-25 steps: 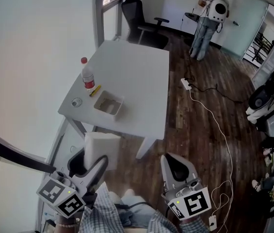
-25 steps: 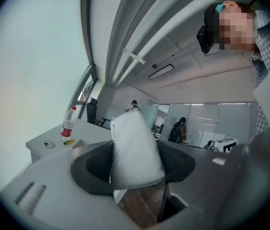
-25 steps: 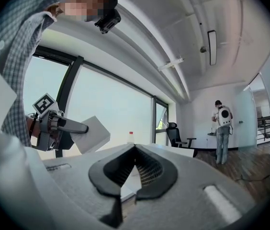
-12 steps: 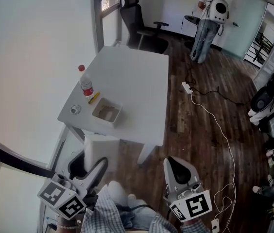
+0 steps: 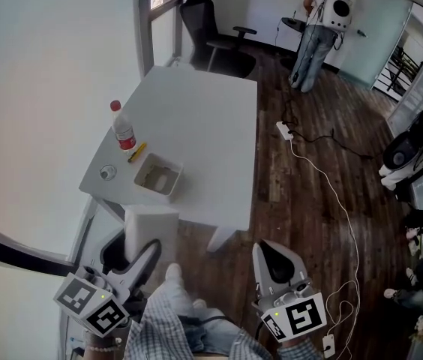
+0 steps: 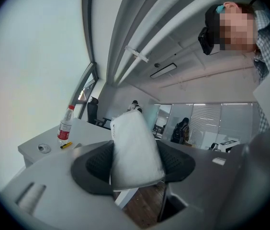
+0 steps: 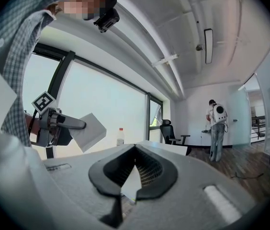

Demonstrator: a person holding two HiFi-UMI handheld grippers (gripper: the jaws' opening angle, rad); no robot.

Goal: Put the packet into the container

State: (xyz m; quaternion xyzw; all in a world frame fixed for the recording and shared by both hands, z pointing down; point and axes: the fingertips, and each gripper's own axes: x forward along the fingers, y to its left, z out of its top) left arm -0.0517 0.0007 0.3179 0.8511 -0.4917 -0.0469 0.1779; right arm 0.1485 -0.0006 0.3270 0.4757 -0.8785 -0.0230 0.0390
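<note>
No legible text anywhere. Bottle [image 5: 124,132] at the worktop's [image 5: 204,141] left edge has a red label [image 5: 124,133], print too small to read. Cubes on left gripper [image 5: 153,247] and right gripper [image 5: 271,250] show only black-and-white square markers.

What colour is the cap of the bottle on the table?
The cap is red, clearest in the head view.

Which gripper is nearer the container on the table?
Left. The left gripper, holding the packet, is short of the container; the right gripper hangs farther right, over the floor.
</note>
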